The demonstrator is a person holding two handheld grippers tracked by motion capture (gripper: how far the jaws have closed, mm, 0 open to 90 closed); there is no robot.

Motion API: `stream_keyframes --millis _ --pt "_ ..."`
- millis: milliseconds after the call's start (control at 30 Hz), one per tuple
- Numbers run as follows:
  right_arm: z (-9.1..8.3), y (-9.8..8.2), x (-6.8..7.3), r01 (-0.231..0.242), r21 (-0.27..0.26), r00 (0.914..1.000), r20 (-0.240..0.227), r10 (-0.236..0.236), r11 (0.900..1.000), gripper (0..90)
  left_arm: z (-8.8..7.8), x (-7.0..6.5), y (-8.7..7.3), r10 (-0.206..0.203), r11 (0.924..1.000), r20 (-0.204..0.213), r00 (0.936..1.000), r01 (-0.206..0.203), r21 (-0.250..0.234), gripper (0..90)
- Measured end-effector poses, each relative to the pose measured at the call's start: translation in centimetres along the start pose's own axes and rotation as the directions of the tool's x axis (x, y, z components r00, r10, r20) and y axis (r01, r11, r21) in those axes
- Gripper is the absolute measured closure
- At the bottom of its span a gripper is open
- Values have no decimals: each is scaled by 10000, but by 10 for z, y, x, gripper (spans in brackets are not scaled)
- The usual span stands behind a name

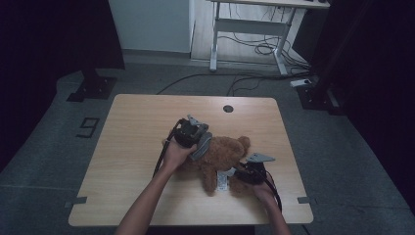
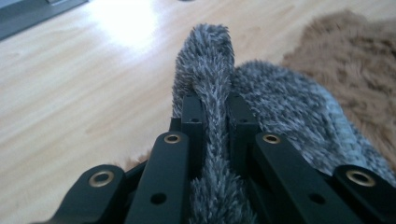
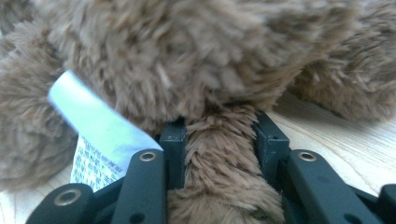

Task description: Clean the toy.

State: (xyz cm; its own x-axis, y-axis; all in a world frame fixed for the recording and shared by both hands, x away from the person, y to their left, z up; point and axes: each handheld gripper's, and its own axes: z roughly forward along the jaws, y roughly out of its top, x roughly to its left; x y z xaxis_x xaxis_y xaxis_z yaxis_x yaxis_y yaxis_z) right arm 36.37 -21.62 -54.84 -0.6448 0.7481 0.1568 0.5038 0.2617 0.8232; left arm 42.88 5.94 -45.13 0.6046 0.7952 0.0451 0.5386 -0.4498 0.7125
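gently now: left gripper (image 1: 199,143) pinches the grey cloth (image 2: 212,70), right gripper (image 1: 243,172) clamps the teddy bear (image 1: 222,156) at five o'clock; peel slowly.

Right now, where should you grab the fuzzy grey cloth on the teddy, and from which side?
Pinch the grey cloth by its raised folded ridge, coming from the bear's left side over open table. That ridge stands up thin enough for two jaws; the left gripper already clamps it there, while the rest lies flat against the teddy bear.
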Motion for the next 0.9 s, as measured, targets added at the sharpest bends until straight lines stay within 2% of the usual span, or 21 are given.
stream_keyframes --millis 133,267,367,467,500,600,667,800,833,900 --pt "0 0 2 13 77 10000 38 -13 10000 617 -12 -5 -23 -92 9983 190 9998 102 -572 813" --pt "-7 -2 4 -37 118 10000 6 37 9999 511 -24 -10 -42 -241 9928 409 9989 287 -1161 817" --pt "-20 -4 -3 -491 -5 9974 -532 490 9988 440 -30 -14 -53 -229 9876 560 9982 313 -1535 818" --pt "-38 -5 -10 -843 -416 9953 -509 821 9956 407 -32 -18 -59 -209 9838 626 9978 317 -1764 819" --pt "-45 -3 -13 -933 -639 9947 -488 903 9936 393 -34 -24 -64 -58 9799 490 9988 154 -1988 819" --pt "-67 7 -19 -1471 -1570 9887 -532 1404 9766 363 -37 -31 -70 128 9748 247 9996 -70 -2228 819" --pt "-75 18 -18 -1602 -1952 9869 -486 1536 9676 326 -39 -34 -73 172 9730 261 9995 -108 -2307 820" --pt "-72 35 -6 -1521 -2296 9874 -777 1377 9613 249 -45 -37 -79 133 9706 447 9989 -21 -2405 820" --pt "-68 38 -3 -1533 -2222 9863 -947 1352 9629 232 -47 -38 -81 126 9700 497 9987 -2 -2432 819" --pt "-56 40 4 -1476 -1816 9838 -1282 1254 9722 193 -49 -38 -85 48 9685 673 9977 121 -2486 819"
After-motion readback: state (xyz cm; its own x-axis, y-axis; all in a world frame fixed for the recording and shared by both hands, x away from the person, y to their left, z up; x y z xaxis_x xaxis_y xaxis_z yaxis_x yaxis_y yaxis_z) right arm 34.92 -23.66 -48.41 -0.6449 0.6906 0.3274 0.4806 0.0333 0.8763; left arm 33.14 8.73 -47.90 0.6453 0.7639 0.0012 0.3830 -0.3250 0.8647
